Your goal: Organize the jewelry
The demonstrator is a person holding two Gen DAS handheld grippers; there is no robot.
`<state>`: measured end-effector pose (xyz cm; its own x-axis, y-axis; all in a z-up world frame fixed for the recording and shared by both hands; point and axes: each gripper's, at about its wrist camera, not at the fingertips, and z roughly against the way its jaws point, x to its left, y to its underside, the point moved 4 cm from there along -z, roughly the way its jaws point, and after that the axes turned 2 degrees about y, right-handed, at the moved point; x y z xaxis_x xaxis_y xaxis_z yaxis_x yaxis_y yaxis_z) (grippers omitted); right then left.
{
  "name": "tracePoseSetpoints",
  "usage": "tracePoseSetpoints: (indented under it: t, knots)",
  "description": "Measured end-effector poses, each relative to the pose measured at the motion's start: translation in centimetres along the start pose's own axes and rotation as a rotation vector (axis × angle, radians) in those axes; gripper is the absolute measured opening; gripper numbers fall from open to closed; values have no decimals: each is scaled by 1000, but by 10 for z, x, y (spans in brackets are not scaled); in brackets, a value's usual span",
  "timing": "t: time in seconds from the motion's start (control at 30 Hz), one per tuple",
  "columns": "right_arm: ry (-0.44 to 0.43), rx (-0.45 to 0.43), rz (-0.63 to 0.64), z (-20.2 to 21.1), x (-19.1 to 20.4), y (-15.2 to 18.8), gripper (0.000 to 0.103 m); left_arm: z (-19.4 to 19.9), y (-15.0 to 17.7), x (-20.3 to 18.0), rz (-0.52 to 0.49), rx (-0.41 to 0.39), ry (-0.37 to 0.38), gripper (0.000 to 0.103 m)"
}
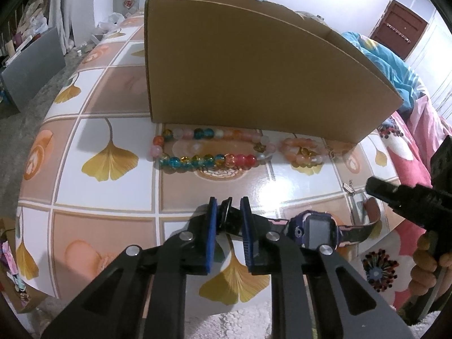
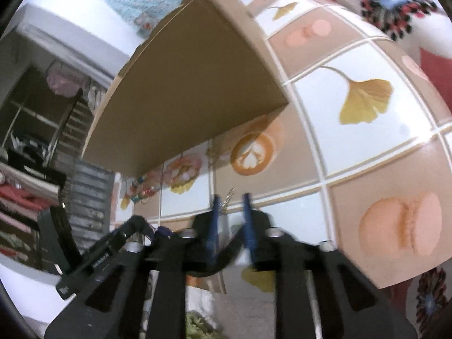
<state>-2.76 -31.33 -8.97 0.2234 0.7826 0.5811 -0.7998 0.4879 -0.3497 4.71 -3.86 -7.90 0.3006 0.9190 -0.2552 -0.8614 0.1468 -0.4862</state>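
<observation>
A purple smartwatch [image 1: 313, 228] lies on the tiled tablecloth near the front edge. Its dark strap runs left, and my left gripper [image 1: 228, 212] is shut on the strap's end [image 1: 226, 216]. My right gripper [image 2: 231, 197] is blurred; its blue pads stand apart and press on nothing, with a small silver clasp [image 2: 229, 196] just past the tips. In the left wrist view the right gripper [image 1: 374, 188] comes in from the right beside that clasp [image 1: 349, 188]. A multicoloured bead bracelet [image 1: 209, 152] and a peach one [image 1: 302, 152] lie before the cardboard box [image 1: 254, 70].
The box [image 2: 192, 99] stands upright on the table [image 1: 113, 192], close behind the bracelets. The table's front edge is just under both grippers. A pink floral bedcover [image 1: 409, 147] lies to the right. Brown wooden beads [image 1: 423, 268] hang by the right hand.
</observation>
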Motion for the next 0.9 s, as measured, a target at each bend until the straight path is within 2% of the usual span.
tracePoseSetpoints:
  t: [0.1,0.23,0.33,0.47,0.57,0.63,0.8,0.9]
  knots:
    - [-3,-30,-8,13,-5,-5,36,-1,-1,-1,2,1,-2,15]
    - [-19,-23,7,24,-4,-2,45,-1,-1,-2,0,3,-7,15]
    - [-20,-33,61,35,0,4,57,-1,-1,-2,0,4,-8,15]
    - [1,-68,208,45,17,19,67,-1,-1,-2,1,5,-8,15]
    - [77,-61,314,31,26,27,68,-1,-1,-2,-1,4,-9,15]
    - [135,-30,332,21,24,33,68,-1,-1,-2,1,4,-8,15]
    - [152,-39,299,30,16,44,68,-2,-1,-2,0,4,-12,15]
    - [166,-17,279,25,12,50,68,-2,-2,-2,4,4,-13,15]
